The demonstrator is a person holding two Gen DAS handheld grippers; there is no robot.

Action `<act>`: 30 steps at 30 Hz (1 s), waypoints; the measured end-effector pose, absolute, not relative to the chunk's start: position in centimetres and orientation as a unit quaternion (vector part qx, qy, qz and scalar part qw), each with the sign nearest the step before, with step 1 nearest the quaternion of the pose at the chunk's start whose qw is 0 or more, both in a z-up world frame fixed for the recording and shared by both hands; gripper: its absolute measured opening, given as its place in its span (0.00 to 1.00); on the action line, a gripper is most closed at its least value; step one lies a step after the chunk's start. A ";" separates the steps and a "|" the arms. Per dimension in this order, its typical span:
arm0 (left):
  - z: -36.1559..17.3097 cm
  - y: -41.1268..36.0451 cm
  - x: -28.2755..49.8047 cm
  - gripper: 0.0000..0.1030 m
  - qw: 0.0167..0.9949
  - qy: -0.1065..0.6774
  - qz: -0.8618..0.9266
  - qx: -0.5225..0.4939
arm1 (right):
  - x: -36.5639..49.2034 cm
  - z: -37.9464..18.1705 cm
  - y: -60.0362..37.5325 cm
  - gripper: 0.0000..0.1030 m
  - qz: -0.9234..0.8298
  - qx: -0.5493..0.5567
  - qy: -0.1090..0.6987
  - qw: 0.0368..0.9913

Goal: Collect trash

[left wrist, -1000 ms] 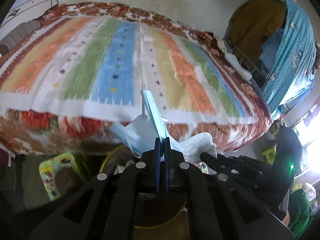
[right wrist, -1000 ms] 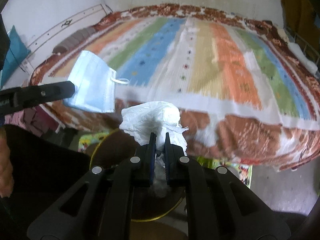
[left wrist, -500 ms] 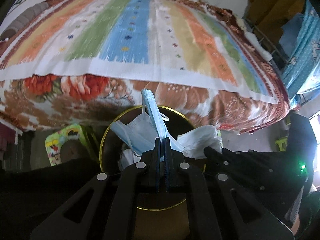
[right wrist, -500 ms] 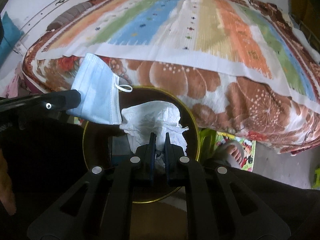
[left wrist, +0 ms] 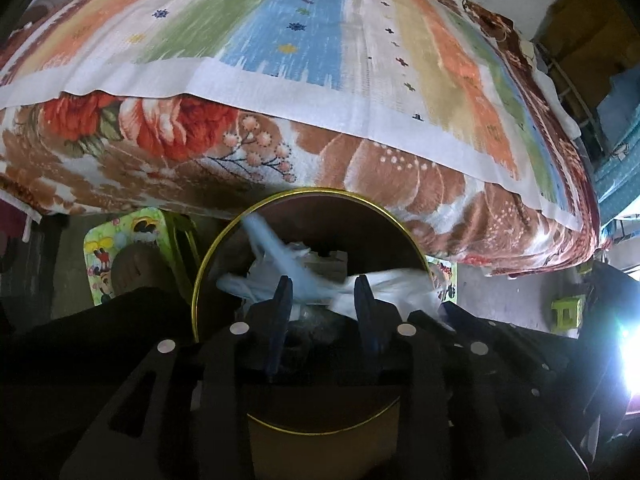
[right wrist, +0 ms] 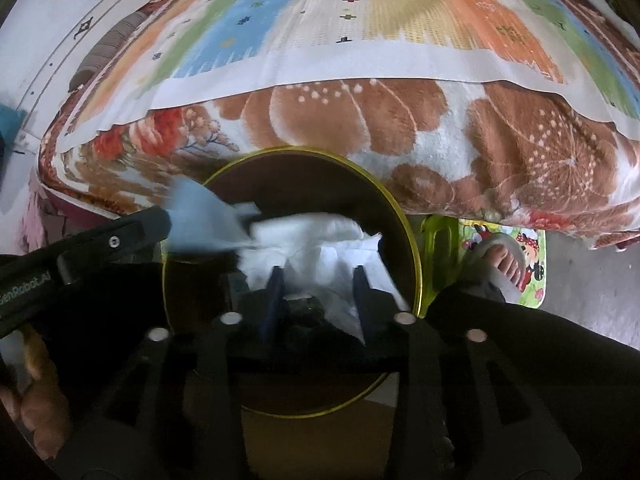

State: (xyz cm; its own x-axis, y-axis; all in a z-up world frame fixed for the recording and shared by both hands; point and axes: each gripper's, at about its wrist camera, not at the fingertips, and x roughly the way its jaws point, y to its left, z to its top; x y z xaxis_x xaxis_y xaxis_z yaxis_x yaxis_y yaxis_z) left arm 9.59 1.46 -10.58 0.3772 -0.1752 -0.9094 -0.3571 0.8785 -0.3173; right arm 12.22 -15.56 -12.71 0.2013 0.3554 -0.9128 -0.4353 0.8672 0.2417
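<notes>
Both pieces of trash let go over the bin

While both hands hang over the bin (left wrist: 404, 232), each hand-held gripper has just been opening, and that is the change that matters. Half a second back both pairs of jaws were pinched tight on their loads; now both stand spread.

Left side first: the left hand-held gripper (left wrist: 324, 292) has its jaws apart, and the blue face mask (left wrist: 280, 258) is a motion-blurred streak running from the bin's far rim down between the fingers. No pad presses on it, so I judge it is falling. From the right wrist view the same mask (right wrist: 200, 220) smears just past the tip of that left tool, over the bin's left rim.

Right side: the right hand-held gripper (right wrist: 316, 280) is also spread. The crumpled white tissue (right wrist: 320, 240) sits loose between and above the fingers, blurred, inside the gold rim of the bin (right wrist: 412, 256). Not gripped as far as I can tell.

Both views have also tipped down: more bin, less of the striped bed cover (left wrist: 288, 40).

Meaning for the task: both items are released above the opening and should land inside, on the paper scraps already there. The mask is nearest the rim, so it is the one that could catch on the edge.
</notes>
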 end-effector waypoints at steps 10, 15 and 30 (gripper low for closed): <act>-6.5 2.2 7.0 0.39 0.828 0.515 0.029 -0.221 | 10.3 -9.0 -16.9 0.50 0.283 -0.051 0.530 0.798; -3.5 1.1 4.7 0.58 0.858 0.485 -0.003 -0.170 | 8.3 -5.5 -18.6 0.61 0.305 -0.061 0.474 0.823; -1.9 0.1 -1.1 0.94 0.887 0.445 -0.015 -0.120 | 2.5 -1.6 -23.1 0.91 0.333 -0.055 0.404 0.850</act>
